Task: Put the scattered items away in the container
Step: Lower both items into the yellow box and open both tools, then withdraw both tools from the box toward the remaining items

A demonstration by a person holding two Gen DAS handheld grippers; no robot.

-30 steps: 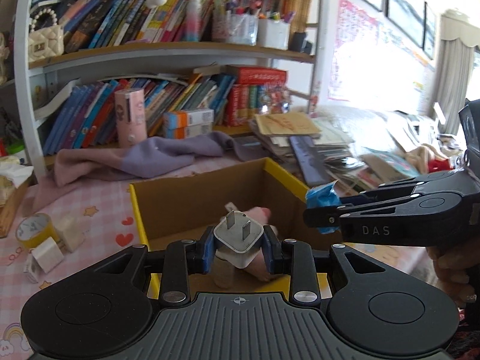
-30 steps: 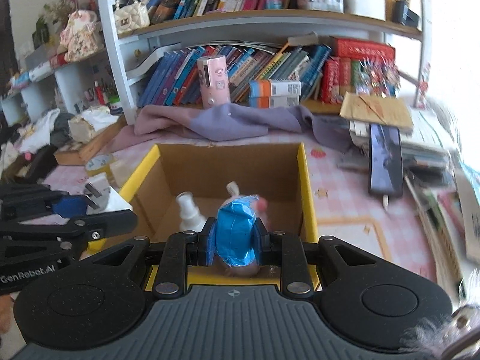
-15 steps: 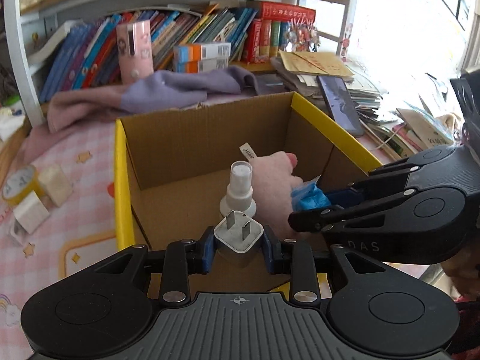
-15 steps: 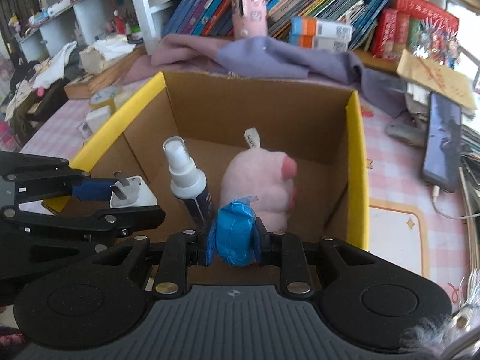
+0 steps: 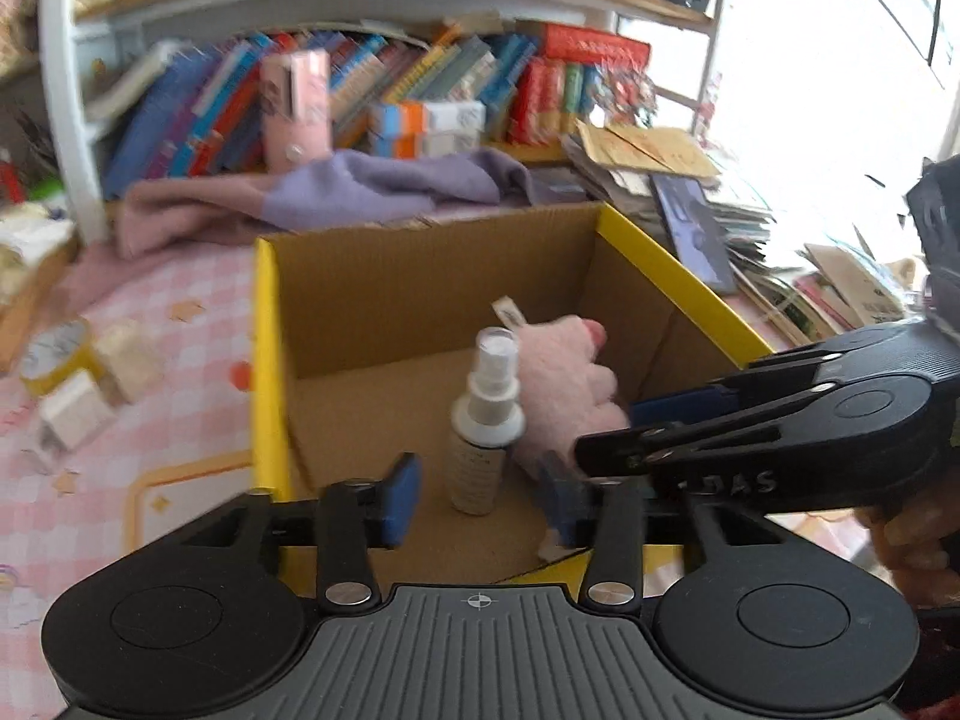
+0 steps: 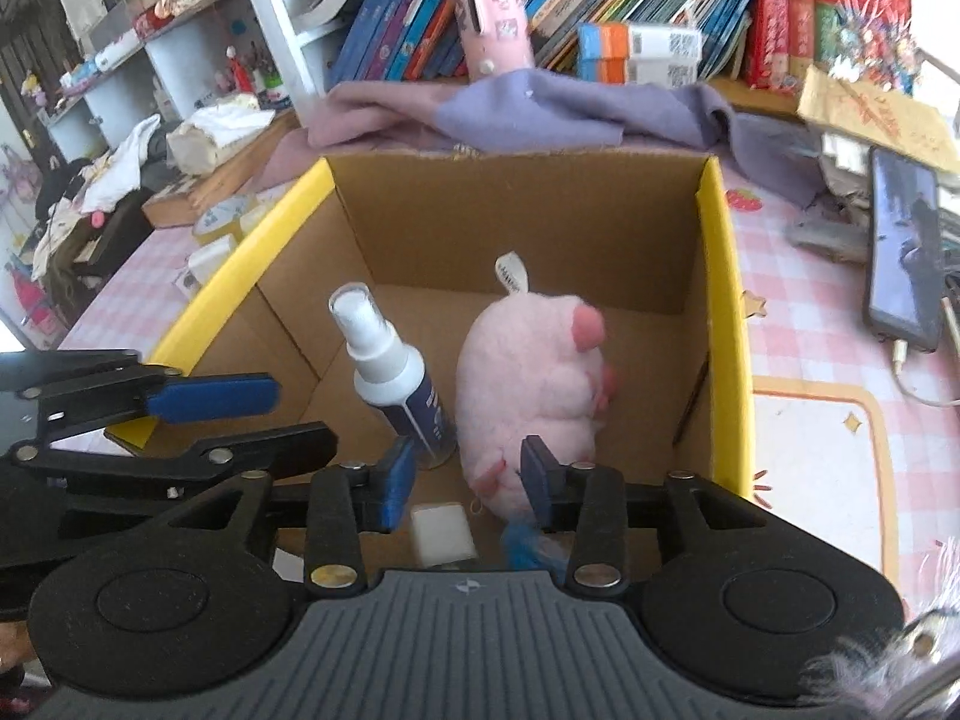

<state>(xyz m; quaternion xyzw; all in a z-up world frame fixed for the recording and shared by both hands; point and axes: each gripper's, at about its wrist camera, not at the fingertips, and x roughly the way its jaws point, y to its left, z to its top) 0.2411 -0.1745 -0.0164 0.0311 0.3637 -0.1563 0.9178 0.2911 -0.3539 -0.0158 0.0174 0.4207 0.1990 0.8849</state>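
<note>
A cardboard box with yellow rims [image 5: 267,360] [image 6: 723,300] stands on the pink checked table. Inside are a white spray bottle [image 5: 483,420] [image 6: 393,375] and a pink plush toy [image 5: 567,384] [image 6: 534,378]. My left gripper [image 5: 480,498] is open and empty over the box's near edge. My right gripper [image 6: 468,486] is open and empty over the box. Below it, on the box floor, lie a white plug adapter [image 6: 443,531] and a blue wrapped item [image 6: 528,546]. The right gripper also shows at the right of the left wrist view [image 5: 678,426].
Tape roll [image 5: 51,351] and small white boxes [image 5: 75,414] lie on the table left of the box. A purple cloth [image 6: 540,108] lies behind it. A phone [image 6: 903,252] and stacked papers are on the right. Bookshelves stand behind.
Both grippers have opened. The white plug adapter left my left gripper and the blue wrapped item left my right gripper; both now lie in the box.
</note>
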